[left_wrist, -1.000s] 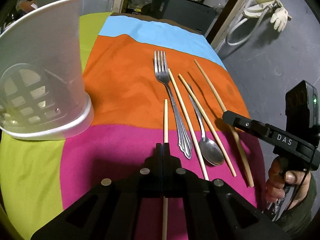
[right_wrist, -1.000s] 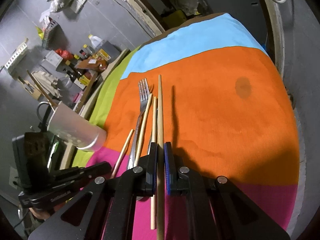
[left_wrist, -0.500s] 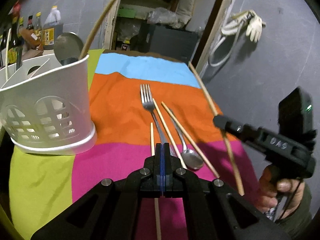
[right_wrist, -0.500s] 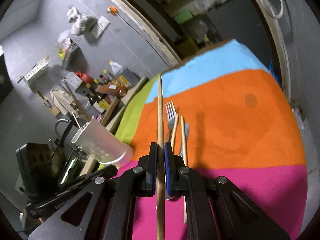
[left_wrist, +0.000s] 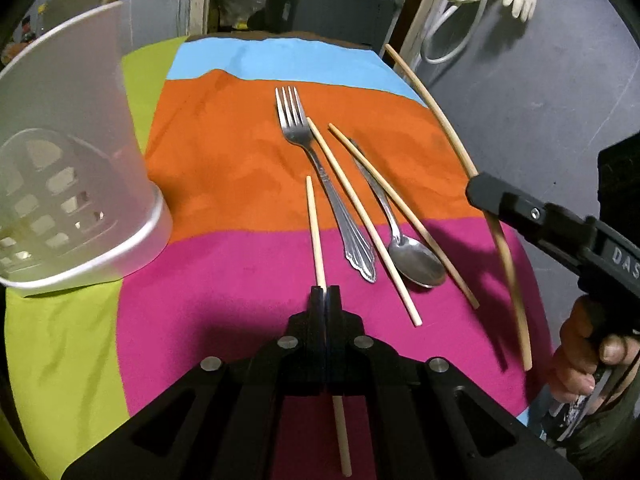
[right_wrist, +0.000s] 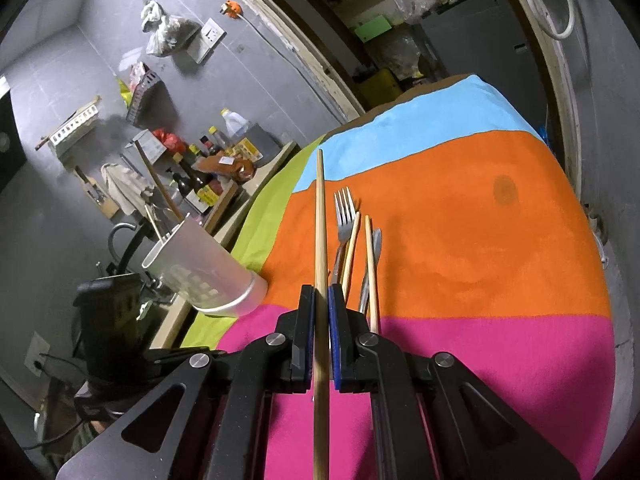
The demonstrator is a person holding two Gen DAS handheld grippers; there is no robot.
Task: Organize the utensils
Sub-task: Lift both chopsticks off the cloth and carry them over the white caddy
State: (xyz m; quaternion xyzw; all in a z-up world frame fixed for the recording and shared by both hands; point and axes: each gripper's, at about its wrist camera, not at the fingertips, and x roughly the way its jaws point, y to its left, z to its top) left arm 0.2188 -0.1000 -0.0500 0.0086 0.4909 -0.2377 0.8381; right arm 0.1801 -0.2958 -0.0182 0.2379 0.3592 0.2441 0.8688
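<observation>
The table wears a striped cloth (left_wrist: pixel 224 168) of blue, orange, pink and lime. At its left edge stands a white utensil holder (left_wrist: pixel 72 152) with cut-out windows, a few handles poking out of the top.

The left gripper (left_wrist: pixel 325 289) has its jaws pressed together around a pale chopstick (left_wrist: pixel 314 232), which runs through the jaws along the gripper's line, its far end over the orange stripe and its near end showing below the fingers. Whether that chopstick touches the cloth I cannot tell.

The right gripper (right_wrist: pixel 319 294) is clamped on a longer, darker chopstick (right_wrist: pixel 320 216), held clear of the table and pointing away over the cloth; in the left view it hangs at the right side of the table. A hand (left_wrist: pixel 580 352) grips the handle.

Lying loose in the middle of the cloth, side by side: a fork (left_wrist: pixel 320 176) with tines at the far end, a chopstick just right of it, then a spoon (left_wrist: pixel 404 248) with bowl near, with another chopstick crossing over its handle.
</observation>
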